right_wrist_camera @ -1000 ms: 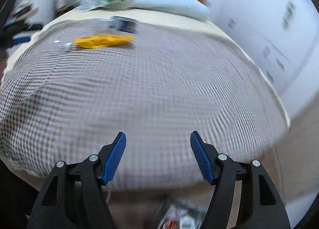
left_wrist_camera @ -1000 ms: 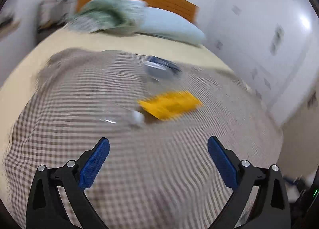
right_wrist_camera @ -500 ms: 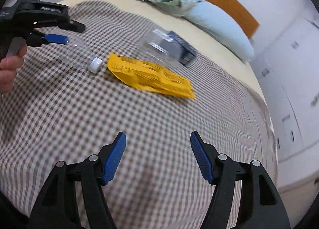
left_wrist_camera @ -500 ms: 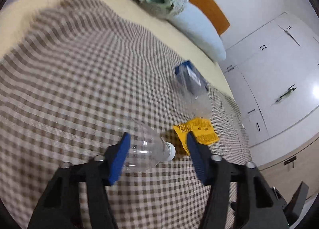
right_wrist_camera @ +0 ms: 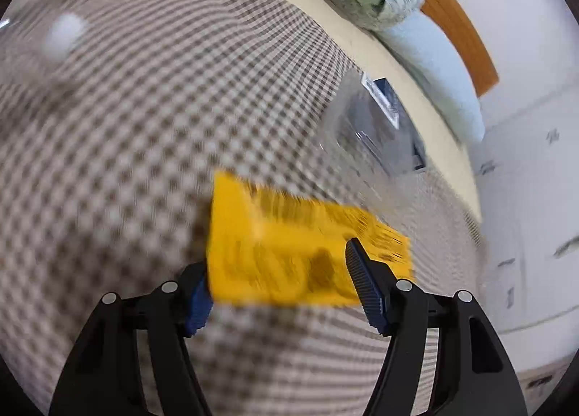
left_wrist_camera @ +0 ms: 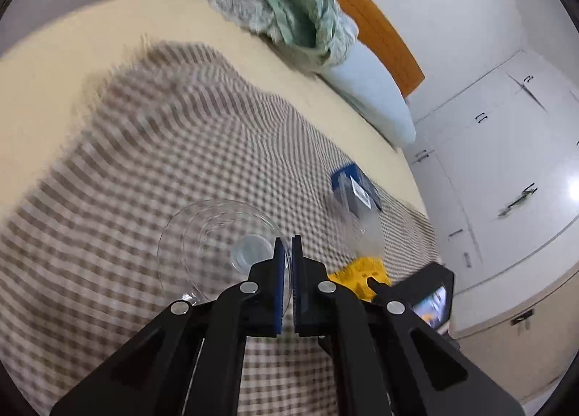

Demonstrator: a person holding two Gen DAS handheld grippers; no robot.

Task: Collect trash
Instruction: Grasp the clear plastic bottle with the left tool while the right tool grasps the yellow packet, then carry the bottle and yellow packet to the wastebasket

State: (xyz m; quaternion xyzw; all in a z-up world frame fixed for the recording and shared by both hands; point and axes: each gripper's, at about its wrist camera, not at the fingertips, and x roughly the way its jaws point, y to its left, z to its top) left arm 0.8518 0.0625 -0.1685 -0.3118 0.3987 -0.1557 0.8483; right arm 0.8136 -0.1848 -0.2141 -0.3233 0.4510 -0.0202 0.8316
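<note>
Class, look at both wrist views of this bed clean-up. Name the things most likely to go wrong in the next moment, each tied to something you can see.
1. The left gripper is shut on the thin wall of the clear bottle, beside its neck; slick plastic may slip or buckle.
2. The right gripper straddles the flat yellow wrapper with jaws open; closing could pinch the checked blanket too.
3. The right view is blurred, so aim may be off.
</note>
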